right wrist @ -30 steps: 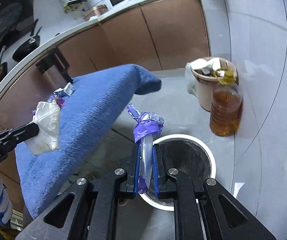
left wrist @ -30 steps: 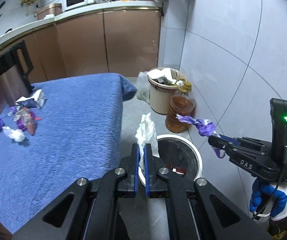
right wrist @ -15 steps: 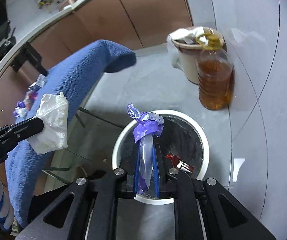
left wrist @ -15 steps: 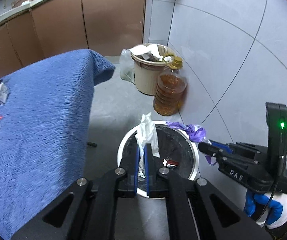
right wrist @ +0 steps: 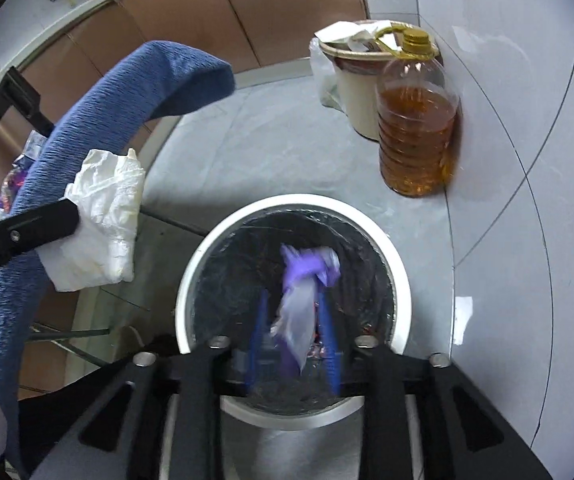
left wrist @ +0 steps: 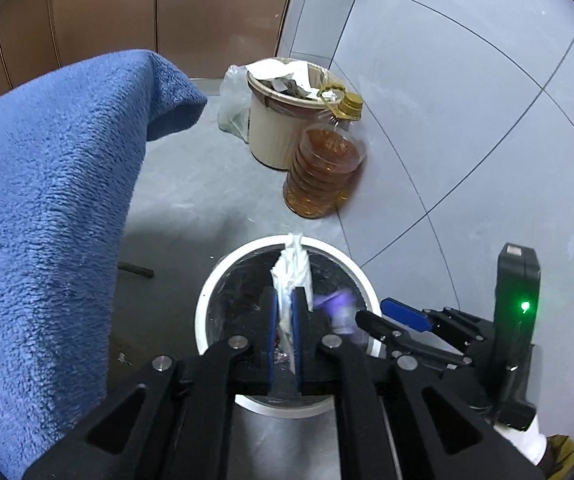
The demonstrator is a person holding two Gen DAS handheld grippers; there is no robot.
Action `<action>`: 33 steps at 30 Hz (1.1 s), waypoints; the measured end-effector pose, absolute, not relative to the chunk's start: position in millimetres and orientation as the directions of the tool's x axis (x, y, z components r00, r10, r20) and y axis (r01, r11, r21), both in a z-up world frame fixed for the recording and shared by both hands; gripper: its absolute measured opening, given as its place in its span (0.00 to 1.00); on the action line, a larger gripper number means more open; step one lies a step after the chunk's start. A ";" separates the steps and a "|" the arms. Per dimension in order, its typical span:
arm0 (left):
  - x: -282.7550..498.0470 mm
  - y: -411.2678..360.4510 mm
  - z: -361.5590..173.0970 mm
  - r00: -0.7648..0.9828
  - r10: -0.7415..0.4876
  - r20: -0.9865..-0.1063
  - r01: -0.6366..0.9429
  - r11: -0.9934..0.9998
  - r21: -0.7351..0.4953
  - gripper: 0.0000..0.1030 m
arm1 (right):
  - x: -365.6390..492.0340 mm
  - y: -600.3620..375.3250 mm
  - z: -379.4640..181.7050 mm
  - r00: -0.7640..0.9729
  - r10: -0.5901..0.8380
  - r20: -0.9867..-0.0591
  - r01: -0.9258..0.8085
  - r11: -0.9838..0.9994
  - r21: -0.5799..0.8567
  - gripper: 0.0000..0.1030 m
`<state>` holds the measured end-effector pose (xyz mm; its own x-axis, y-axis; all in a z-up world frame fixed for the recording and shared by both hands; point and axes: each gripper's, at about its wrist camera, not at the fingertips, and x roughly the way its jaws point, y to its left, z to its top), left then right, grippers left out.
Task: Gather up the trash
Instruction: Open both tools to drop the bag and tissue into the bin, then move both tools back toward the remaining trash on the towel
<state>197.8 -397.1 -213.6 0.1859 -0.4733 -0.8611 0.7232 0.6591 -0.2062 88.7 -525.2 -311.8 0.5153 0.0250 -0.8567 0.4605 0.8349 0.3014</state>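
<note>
Purple wrapper (right wrist: 305, 292) hangs between spread right gripper (right wrist: 293, 320); left gripper (left wrist: 283, 312) pinches tissue (left wrist: 291, 268).

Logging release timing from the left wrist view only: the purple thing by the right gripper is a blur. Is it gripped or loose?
Observer: It looks loose. The right gripper has its jaws apart, with the purple wrapper blurred between them, over the white bin.
Operator: How big is the tissue?
Observer: Side-on, the tissue in the left gripper is a broad crumpled sheet.
Operator: Any trash left?
Observer: Yes, small wrappers lie on the blue cloth.
</note>
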 end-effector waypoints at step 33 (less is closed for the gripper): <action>134.5 -221.0 -96.1 0.566 -0.459 -0.684 0.573 0.817 -0.074 0.49 | 52.2 -460.7 -201.5 0.674 -0.001 -0.738 0.353 0.879 0.321 0.41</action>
<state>134.5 -221.0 -96.1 0.5664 -0.4593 -0.6842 0.5726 0.8165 -0.0741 52.2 -460.7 -201.5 0.6743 -0.0012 -0.7385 0.3530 0.8789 0.3208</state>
